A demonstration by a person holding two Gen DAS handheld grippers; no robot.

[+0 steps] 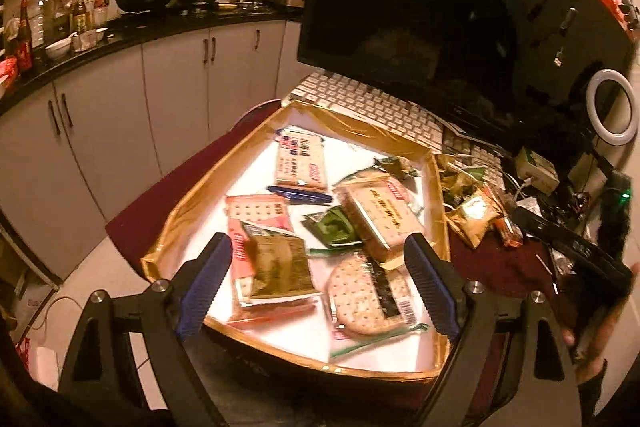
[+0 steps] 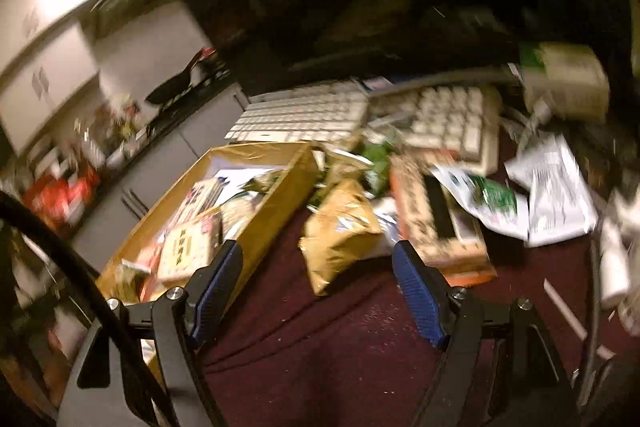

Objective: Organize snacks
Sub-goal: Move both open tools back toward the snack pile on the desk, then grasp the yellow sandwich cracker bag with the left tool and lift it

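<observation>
A gold-rimmed box (image 1: 192,203) with a white floor holds several cracker and snack packets, among them a round-cracker pack (image 1: 368,301) and an olive-green packet (image 1: 278,267). My left gripper (image 1: 318,287) is open and empty, hovering above the box's near end. In the right wrist view, which is blurred, the box (image 2: 276,203) lies at the left. A yellow snack bag (image 2: 340,231) and an orange cracker pack (image 2: 436,223) lie on the maroon cloth to its right. My right gripper (image 2: 318,287) is open and empty just short of the yellow bag.
A white keyboard (image 1: 360,103) and a dark monitor (image 1: 440,7) stand behind the box. More packets (image 1: 476,211), cables and white papers (image 2: 556,195) clutter the right side. Kitchen cabinets (image 1: 120,115) and a counter with bottles lie at the left.
</observation>
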